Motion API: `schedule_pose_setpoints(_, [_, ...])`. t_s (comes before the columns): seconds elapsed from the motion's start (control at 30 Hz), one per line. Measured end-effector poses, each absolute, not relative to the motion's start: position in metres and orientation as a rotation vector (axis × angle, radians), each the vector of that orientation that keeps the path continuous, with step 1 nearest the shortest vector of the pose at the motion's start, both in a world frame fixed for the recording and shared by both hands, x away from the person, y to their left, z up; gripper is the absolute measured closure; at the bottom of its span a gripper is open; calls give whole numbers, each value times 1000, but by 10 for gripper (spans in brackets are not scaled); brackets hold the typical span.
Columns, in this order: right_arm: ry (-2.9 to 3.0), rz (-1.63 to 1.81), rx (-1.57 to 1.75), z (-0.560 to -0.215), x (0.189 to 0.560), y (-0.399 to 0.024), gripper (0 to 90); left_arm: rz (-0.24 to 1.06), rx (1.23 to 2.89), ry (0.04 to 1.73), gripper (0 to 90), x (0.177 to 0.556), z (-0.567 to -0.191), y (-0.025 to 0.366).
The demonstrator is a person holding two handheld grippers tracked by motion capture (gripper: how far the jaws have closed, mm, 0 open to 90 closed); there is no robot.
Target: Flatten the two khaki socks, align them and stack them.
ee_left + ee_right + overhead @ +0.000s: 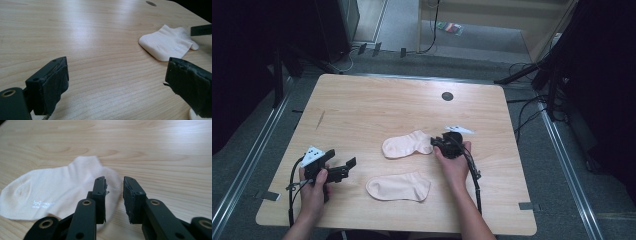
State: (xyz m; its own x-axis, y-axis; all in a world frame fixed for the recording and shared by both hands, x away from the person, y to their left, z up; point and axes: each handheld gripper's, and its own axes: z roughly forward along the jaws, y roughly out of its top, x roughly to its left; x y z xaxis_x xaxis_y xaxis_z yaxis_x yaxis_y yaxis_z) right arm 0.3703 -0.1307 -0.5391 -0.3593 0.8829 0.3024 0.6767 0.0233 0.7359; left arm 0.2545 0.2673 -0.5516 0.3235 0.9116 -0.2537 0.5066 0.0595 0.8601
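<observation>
The right claw (114, 195), jaws slightly parted, sits at the cuff of the far sock (407, 144) near the desk's (362, 100) middle. It should straddle the cuff edge before clenching. The left claw (343, 165) waits released beside the near sock (398, 186) toward the front edge.

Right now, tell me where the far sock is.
In the high view the far sock lies at table centre, its cuff at the right gripper, beyond the near sock.
</observation>
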Motion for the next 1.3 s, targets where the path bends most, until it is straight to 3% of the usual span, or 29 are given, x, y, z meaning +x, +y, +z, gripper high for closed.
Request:
schedule_pose_setpoints(0.1, [2011,1257,1594,-532,366,-144,693,572,1614,1374,144,256,-551,263])
schedule_pose_setpoints(0.23, [2001,1274,1582,-529,369,-146,668,617,1656,1434,145,261,-547,257])
schedule_pose_setpoints(0.37, [1999,1286,1565,-529,372,-141,636,574,1631,1363,164,264,-536,250])
schedule_pose_setpoints(0.43, [1997,1300,1520,-528,376,-132,580,573,1700,1318,238,277,-529,230])
schedule_pose_setpoints(0.53, [2027,1299,1465,-529,379,-125,574,508,1730,1292,353,290,-529,216])
schedule_pose_setpoints(0.63, [2061,1283,1437,-532,381,-120,575,471,1754,1302,418,302,-530,203])
schedule_pose_setpoints(0.73, [2054,1261,1439,-535,383,-120,579,416,1789,1341,422,314,-532,193])
schedule_pose_setpoints(1.2, [2116,1211,1438,-545,385,-118,599,408,1874,1374,594,329,-544,172])
schedule_pose_setpoints(1.3, [2142,1174,1421,-548,384,-115,637,417,1893,1362,646,329,-545,168])
